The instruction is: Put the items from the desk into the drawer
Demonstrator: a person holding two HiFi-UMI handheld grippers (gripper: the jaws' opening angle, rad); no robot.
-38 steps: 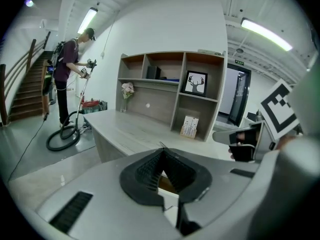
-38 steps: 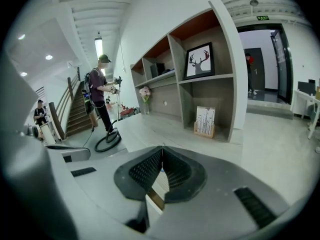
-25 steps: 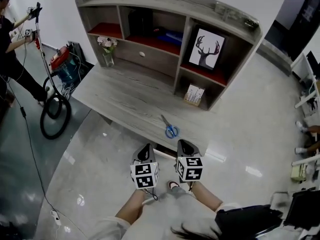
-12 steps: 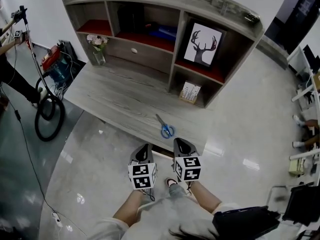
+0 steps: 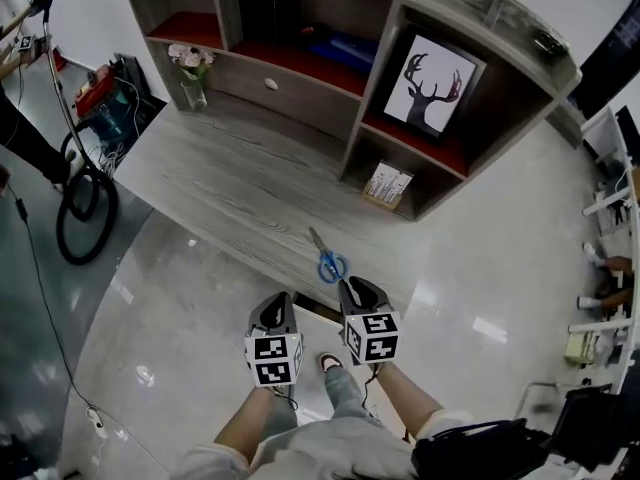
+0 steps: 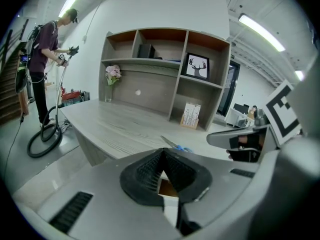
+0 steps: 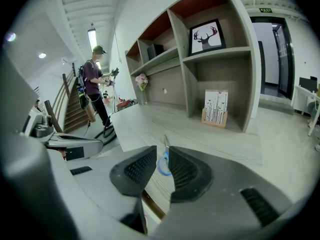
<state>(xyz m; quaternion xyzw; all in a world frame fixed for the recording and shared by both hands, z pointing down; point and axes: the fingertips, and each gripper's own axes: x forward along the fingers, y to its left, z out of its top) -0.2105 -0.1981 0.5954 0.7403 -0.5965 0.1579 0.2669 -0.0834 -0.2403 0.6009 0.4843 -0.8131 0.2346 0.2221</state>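
Two grippers hang side by side just short of the near edge of the counter (image 5: 230,178), each with its marker cube facing up toward the head view and a bare forearm behind it. On the left gripper (image 5: 275,308) the black ribbed fingers (image 6: 145,171) meet at their tips with nothing caught between them. On the right gripper (image 5: 362,290) the fingers (image 7: 137,171) stand a narrow slit apart and are empty. Through that slit the right gripper view shows the blue handle loops of a pair of scissors (image 7: 163,165). The scissors (image 5: 325,258) lie flat on the counter close to its near edge, blades pointing away toward the shelf unit, just ahead of the right gripper and apart from it. The same scissors (image 6: 175,145) show in the left gripper view, a little right of that gripper's tips. At the back of the counter a drawer (image 5: 300,93) with a small pale knob sits shut under the middle shelf. A vase of flowers (image 5: 190,76) stands at the left end of the counter. A framed deer picture (image 5: 435,86) leans in the upper right compartment, with a small printed card (image 5: 387,184) in the one below it. Well to the left, on the floor, another person (image 6: 47,49) holds a vacuum wand beside a coiled black hose (image 5: 85,208).
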